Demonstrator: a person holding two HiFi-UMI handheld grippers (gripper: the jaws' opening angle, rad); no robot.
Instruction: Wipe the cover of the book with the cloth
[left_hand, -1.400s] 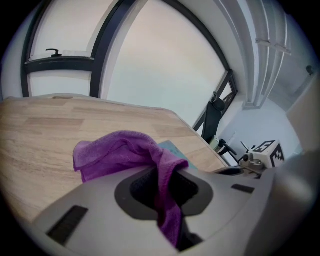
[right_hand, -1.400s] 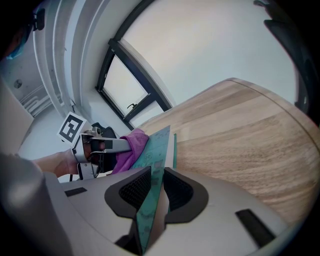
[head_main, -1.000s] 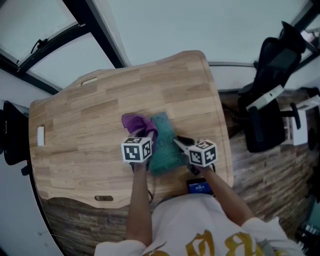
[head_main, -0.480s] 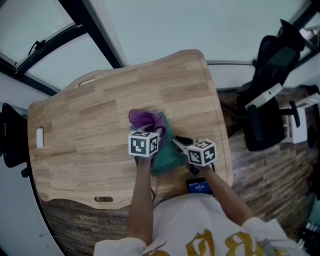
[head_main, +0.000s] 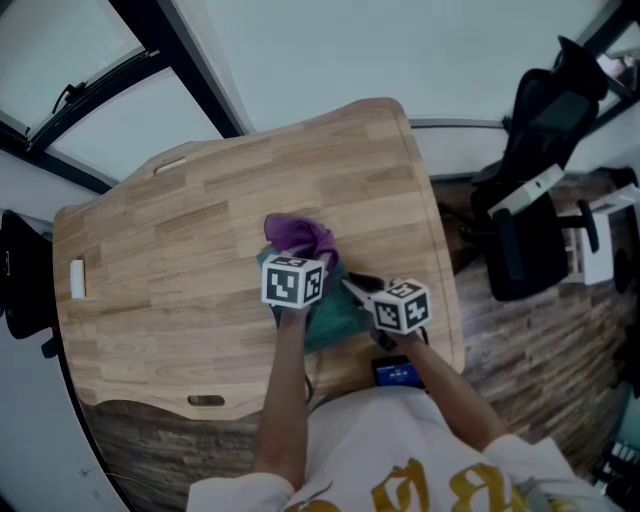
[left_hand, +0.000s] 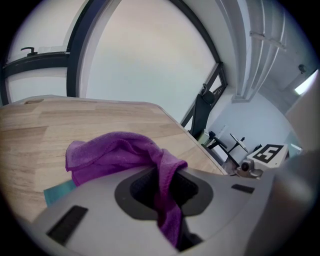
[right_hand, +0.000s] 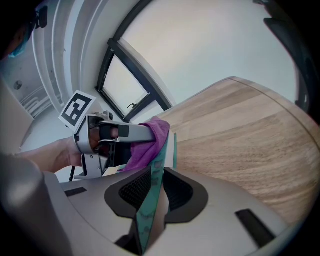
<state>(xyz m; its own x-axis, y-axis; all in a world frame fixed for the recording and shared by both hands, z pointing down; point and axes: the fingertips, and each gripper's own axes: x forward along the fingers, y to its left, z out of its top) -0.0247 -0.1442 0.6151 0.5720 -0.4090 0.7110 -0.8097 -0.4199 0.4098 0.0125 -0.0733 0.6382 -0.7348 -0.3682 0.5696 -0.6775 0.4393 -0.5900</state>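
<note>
A teal book (head_main: 338, 312) lies on the wooden table (head_main: 180, 250) near its front right. My right gripper (head_main: 357, 289) is shut on the book's right edge; in the right gripper view the thin teal book (right_hand: 154, 192) stands between the jaws of the right gripper (right_hand: 150, 202). A purple cloth (head_main: 298, 236) rests on the book's far left part, with my left gripper (head_main: 300, 258) shut on it. In the left gripper view the cloth (left_hand: 112, 155) bunches out of the left gripper (left_hand: 166, 192), and a sliver of book (left_hand: 56, 192) shows beneath it.
A black office chair (head_main: 545, 190) stands off the table's right side. A small device with a blue screen (head_main: 398, 374) sits at the front edge by my body. A white block (head_main: 78, 278) lies at the table's far left. Dark window frames (head_main: 165, 55) run behind.
My left gripper has slid the purple cloth to the right and a little farther across the book cover. The right gripper has stayed put on the book's edge.
</note>
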